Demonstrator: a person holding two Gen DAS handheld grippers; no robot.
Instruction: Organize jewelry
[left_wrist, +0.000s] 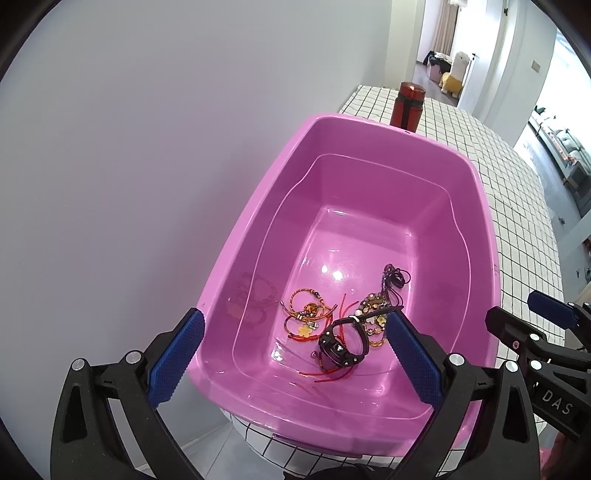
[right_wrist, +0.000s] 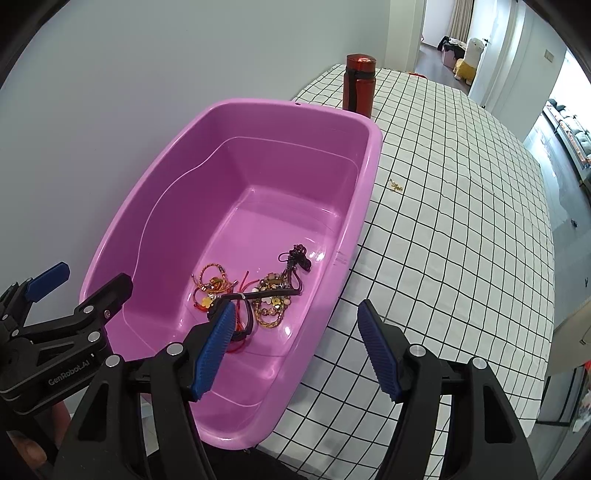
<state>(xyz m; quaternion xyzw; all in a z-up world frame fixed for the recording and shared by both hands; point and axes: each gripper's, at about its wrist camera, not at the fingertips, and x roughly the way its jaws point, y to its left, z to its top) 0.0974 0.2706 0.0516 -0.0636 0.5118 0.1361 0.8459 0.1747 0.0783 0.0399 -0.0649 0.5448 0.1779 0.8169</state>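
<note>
Big checkered table (right_wrist: 461, 229) carries a pink tub (left_wrist: 258, 229) along its wall-side edge, a red flask (right_wrist: 359, 83) standing just past the tub's far end. Both the left gripper (left_wrist: 295, 354) and right gripper (right_wrist: 295, 347) hang over the near end, jaws spread, holding nothing. The jewelry pile (left_wrist: 343, 321) sits in the tub's near half, and one small gold piece (right_wrist: 396, 185) lies on the cloth beside the tub.

A pink tub (right_wrist: 177, 206), a white black-gridded cloth (right_wrist: 461, 240), a red flask (right_wrist: 359, 83), and seemingly gold-and-black jewelry (right_wrist: 273, 291).
</note>
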